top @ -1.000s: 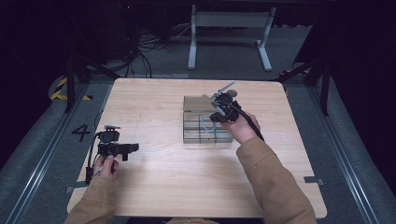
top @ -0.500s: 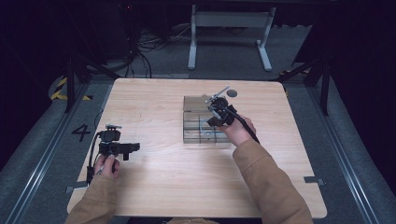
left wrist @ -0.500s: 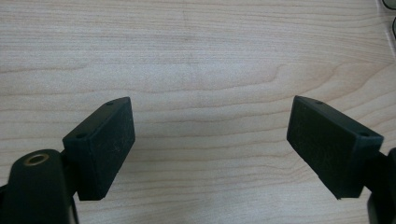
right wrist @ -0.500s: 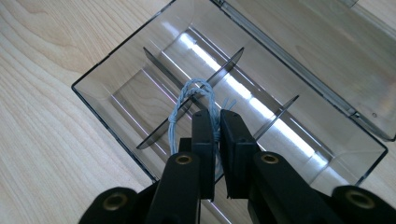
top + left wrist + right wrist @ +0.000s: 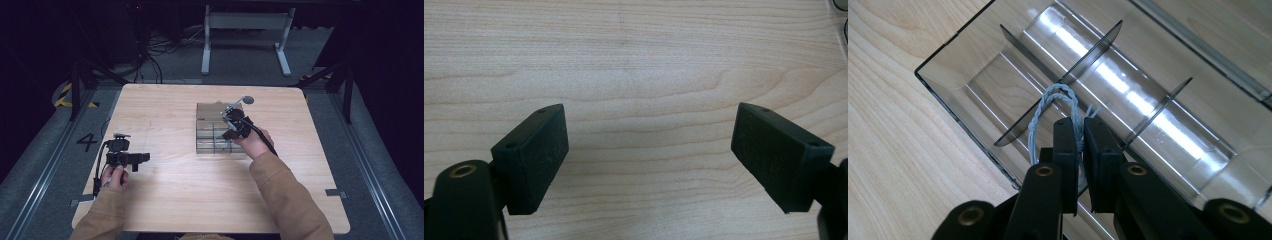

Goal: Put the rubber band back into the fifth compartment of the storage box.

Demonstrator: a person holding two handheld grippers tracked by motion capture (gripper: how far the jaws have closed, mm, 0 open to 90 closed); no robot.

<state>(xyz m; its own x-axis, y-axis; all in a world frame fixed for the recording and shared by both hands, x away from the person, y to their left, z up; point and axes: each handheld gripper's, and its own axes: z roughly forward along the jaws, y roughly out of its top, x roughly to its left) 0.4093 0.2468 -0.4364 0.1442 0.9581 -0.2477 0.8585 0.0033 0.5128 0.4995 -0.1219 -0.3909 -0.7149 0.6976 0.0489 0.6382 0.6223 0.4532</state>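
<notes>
A clear smoky plastic organiser box (image 5: 210, 131) with thin dividers stands on the wooden table (image 5: 165, 200), right of centre. My right gripper (image 5: 227, 136) hangs over its near part, shut on a loop of pale blue twisted cord (image 5: 1058, 107). In the right gripper view the cord loop (image 5: 1058, 107) sticks out past the fingertips above a divider (image 5: 1068, 70), and the box (image 5: 968, 95) lies below. My left gripper (image 5: 142, 158) rests low over the table's left side, open. In the left gripper view its pads (image 5: 536, 150) stand wide apart over bare wood with nothing between them.
A small round grey object (image 5: 248, 100) lies on the table behind the box. The table's front edge (image 5: 210, 231) is near the person's sleeves. Dark floor, cables and a metal stand (image 5: 245, 40) lie beyond the far edge.
My right gripper has shifted slightly left and toward the near side over the box, still shut on the cord. The left gripper has stayed where it was.
</notes>
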